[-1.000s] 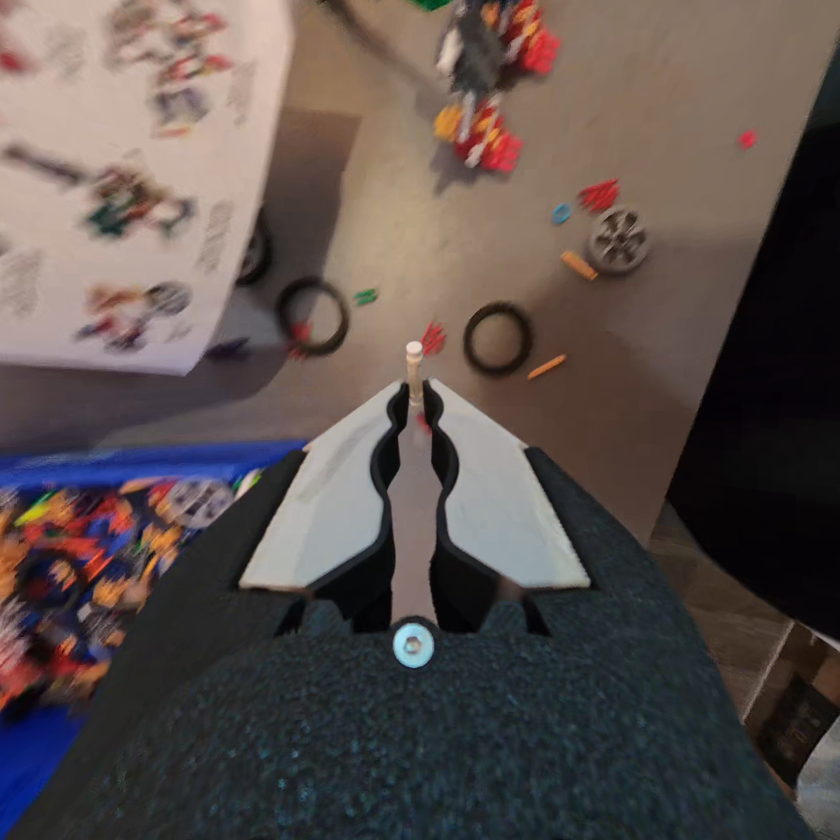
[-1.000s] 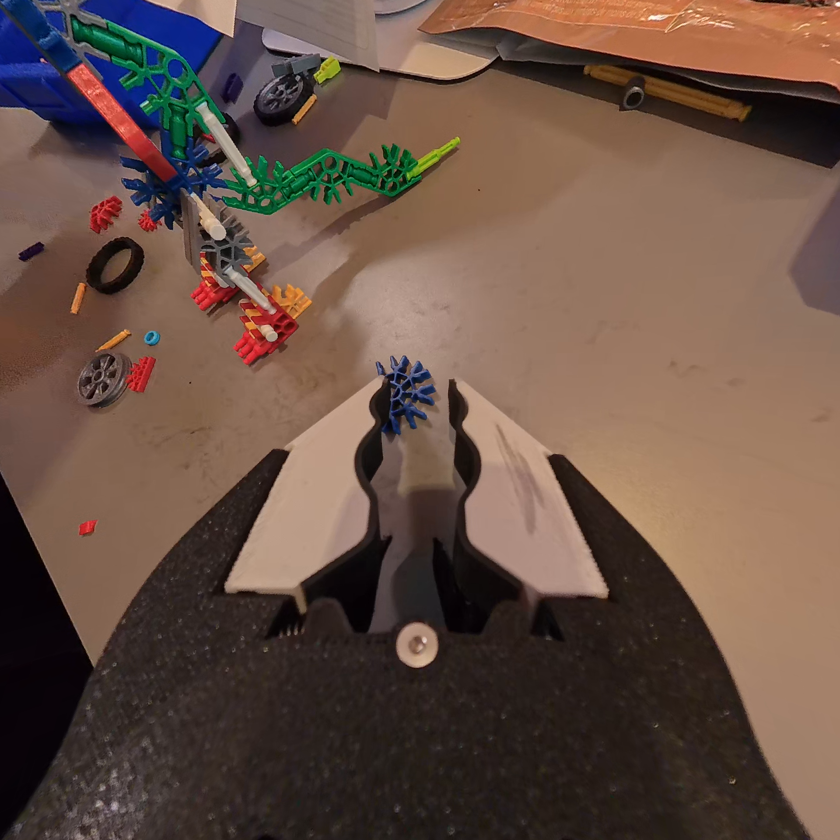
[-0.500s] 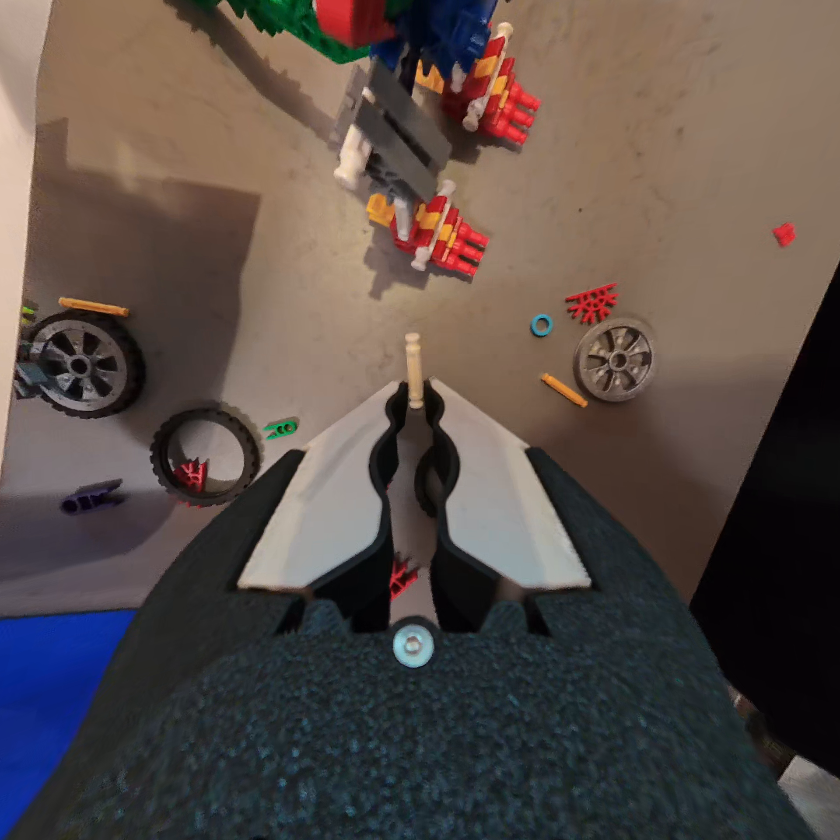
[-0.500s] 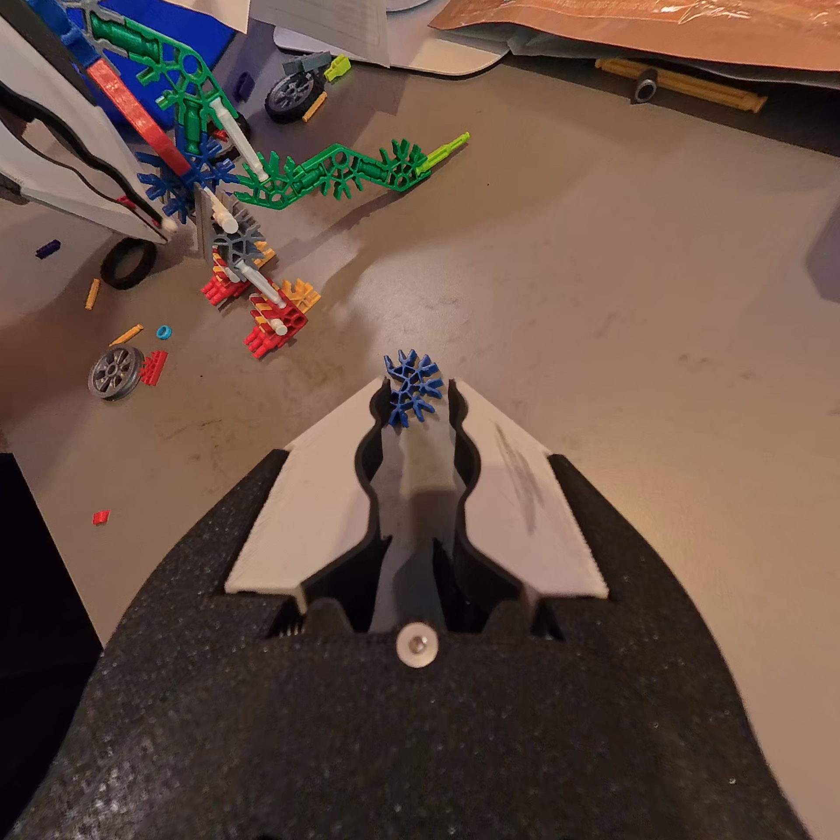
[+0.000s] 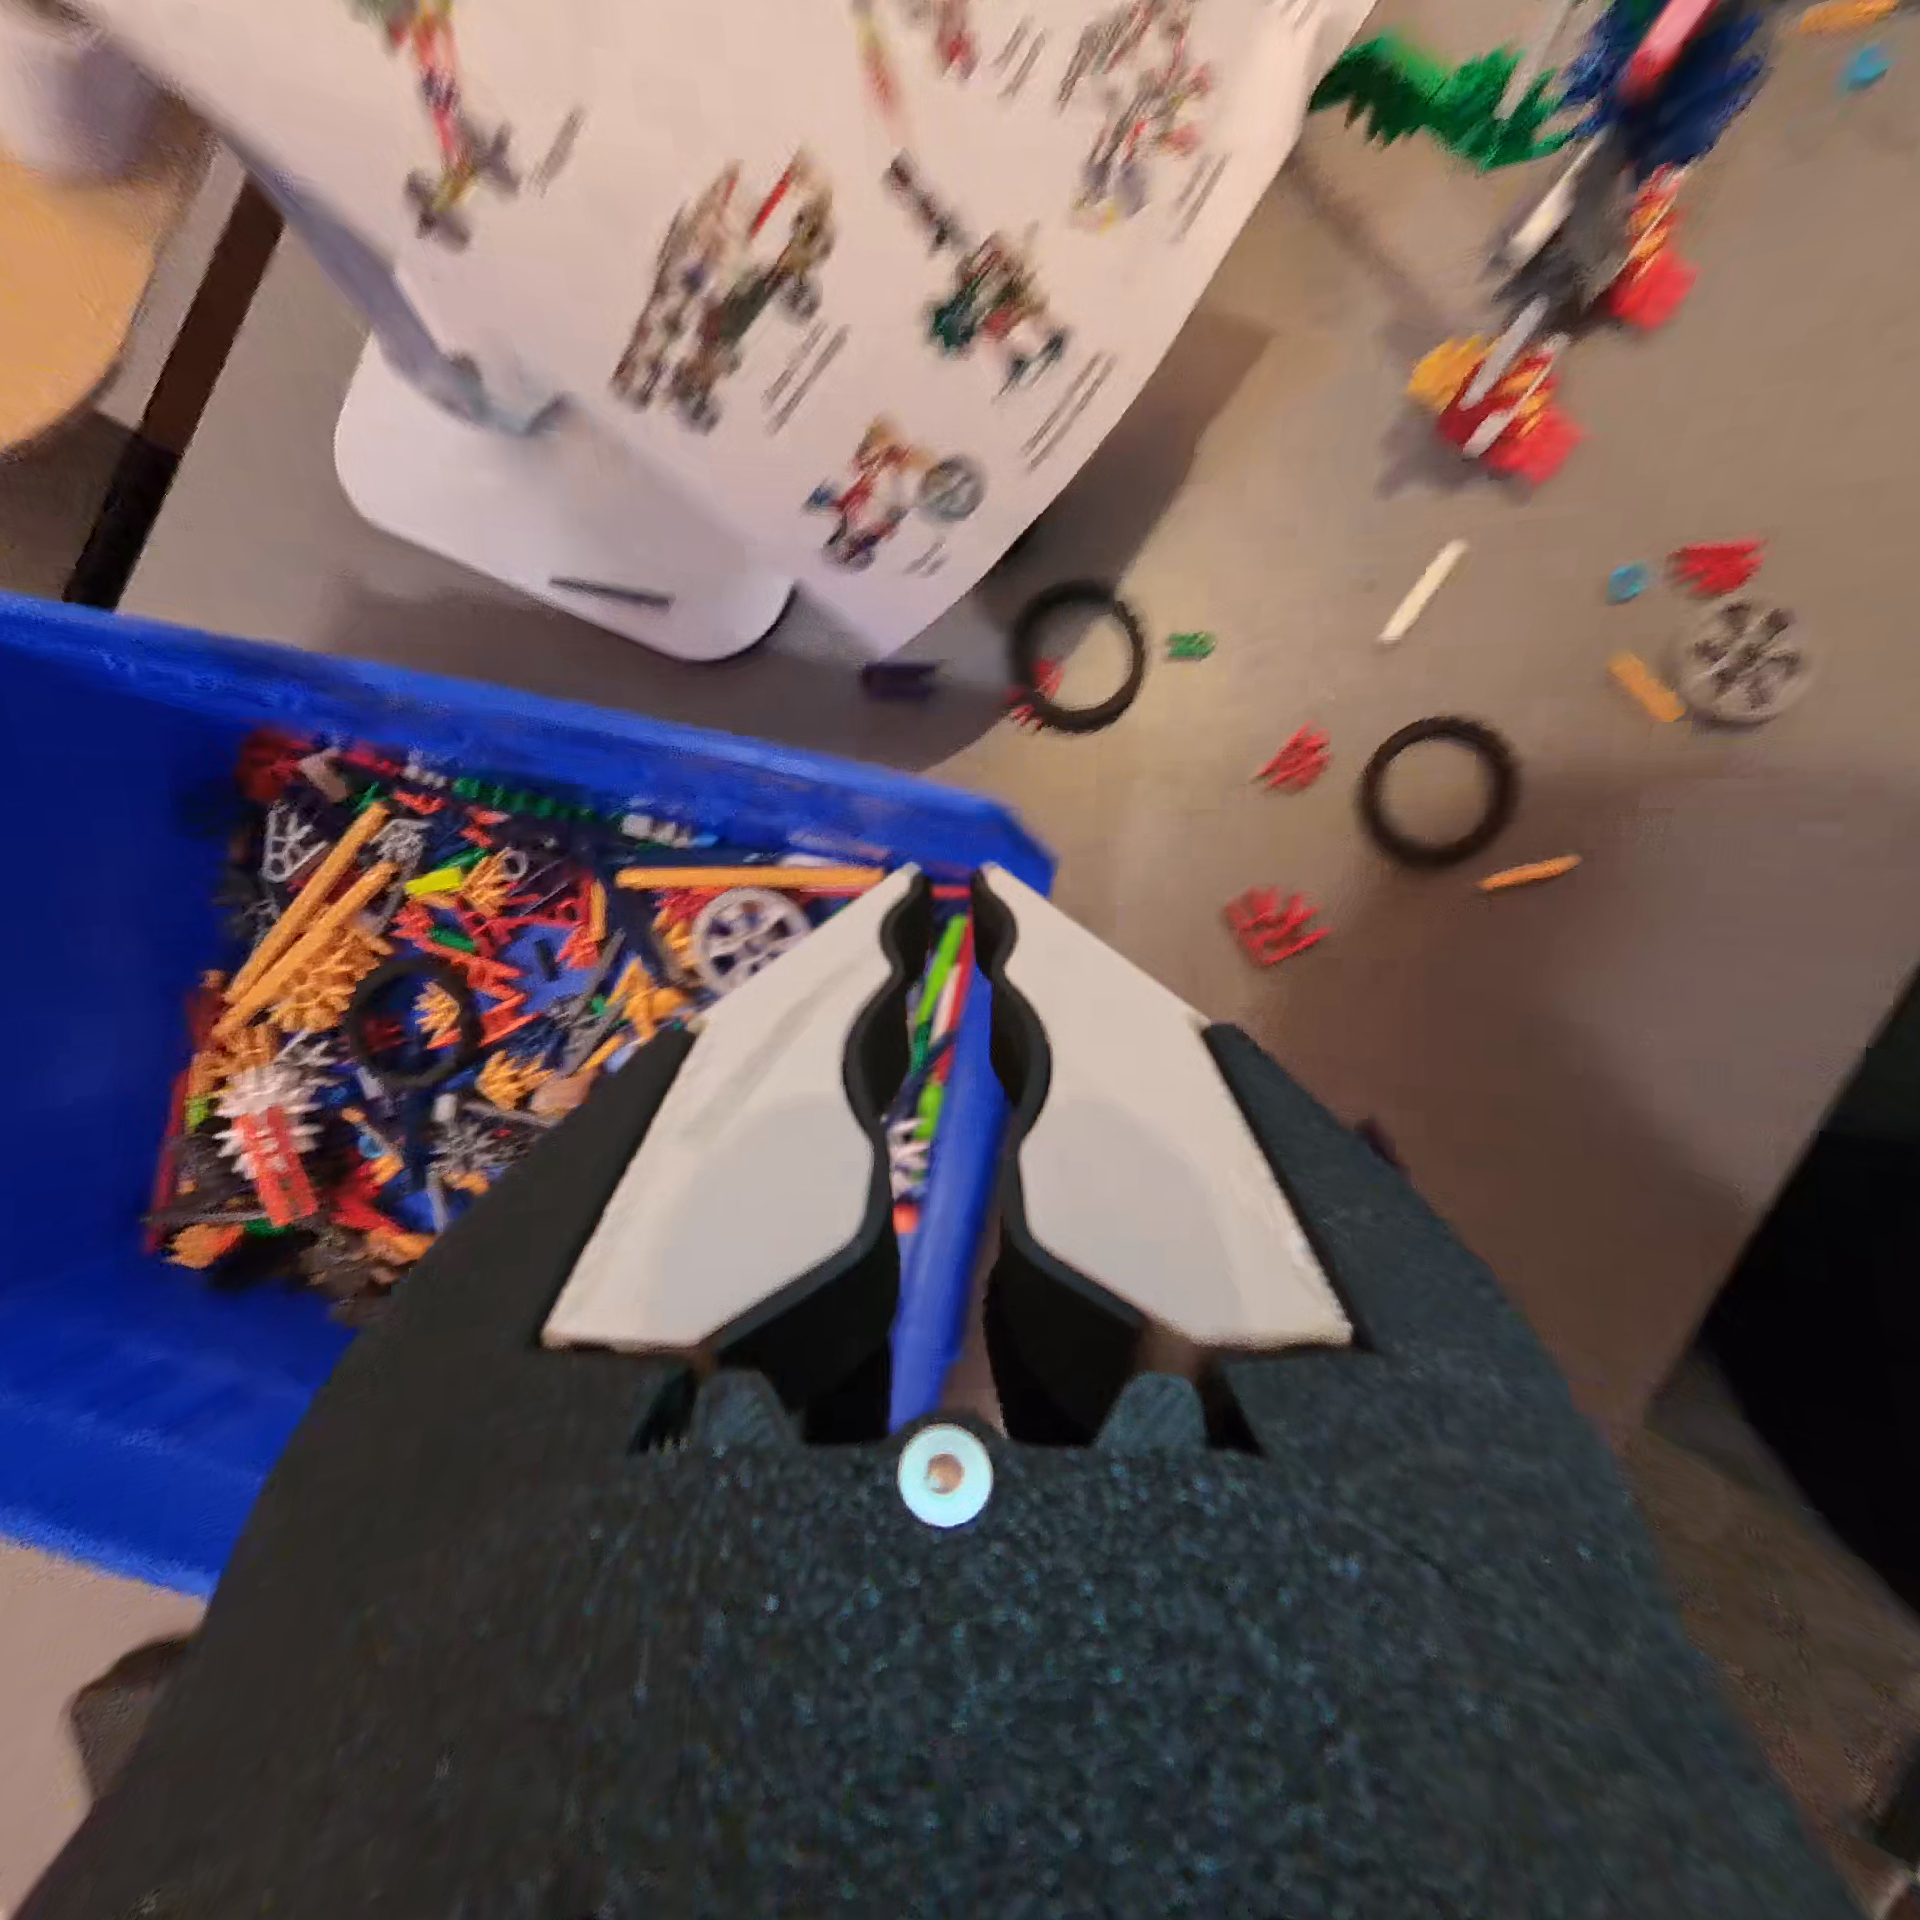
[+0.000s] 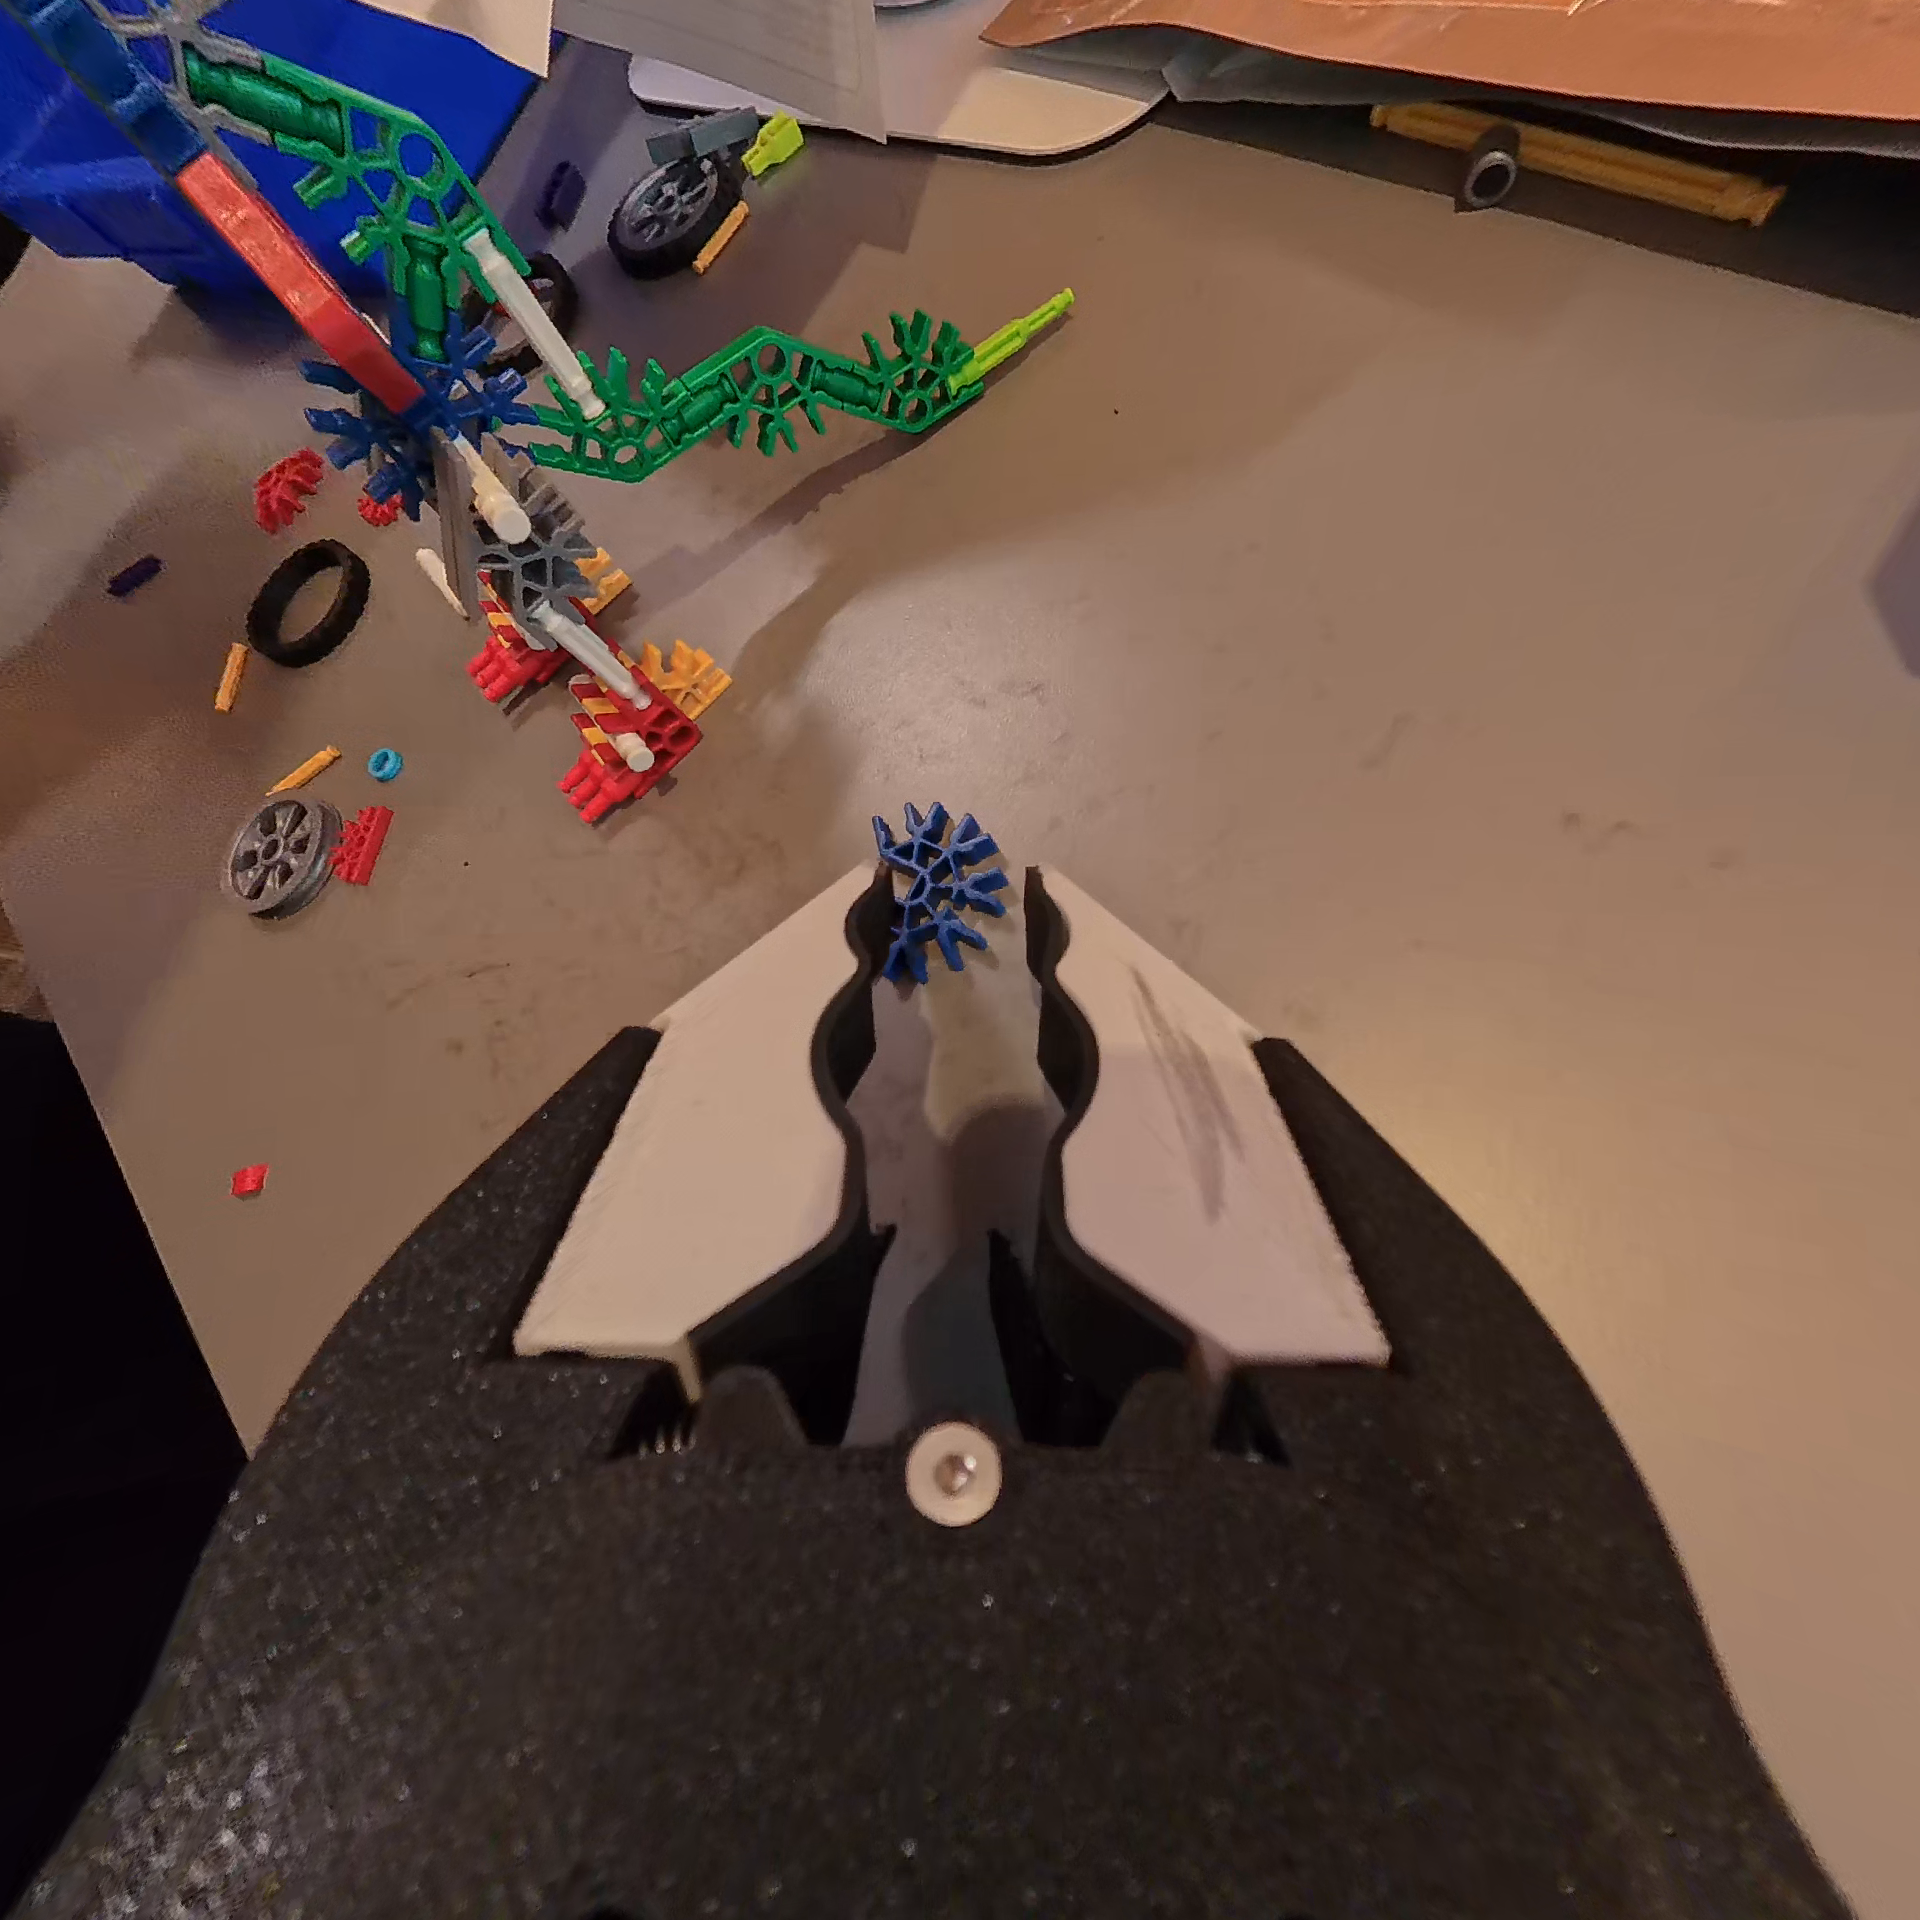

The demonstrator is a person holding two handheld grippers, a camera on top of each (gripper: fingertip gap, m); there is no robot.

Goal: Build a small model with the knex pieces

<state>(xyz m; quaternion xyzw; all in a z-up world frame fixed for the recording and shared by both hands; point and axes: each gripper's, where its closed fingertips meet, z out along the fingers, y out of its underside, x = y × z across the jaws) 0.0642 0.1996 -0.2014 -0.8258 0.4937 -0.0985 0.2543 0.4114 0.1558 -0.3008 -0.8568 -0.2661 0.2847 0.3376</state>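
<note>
Two loose black tyre rings [image 5: 1439, 790] lie on the table [image 5: 1558, 1039]; one blue bin [image 5: 104, 1039] at its left edge. Your left gripper [image 5: 948, 883] hangs over the bin's corner, fingers nearly together, empty. Your right gripper [image 6: 956, 873] pinches one blue connector [image 6: 940, 894] above mid-table.

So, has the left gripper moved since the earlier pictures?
Yes. The left gripper has swung left, away from the black tyre ring, and its tips now sit over the blue bin.
</note>
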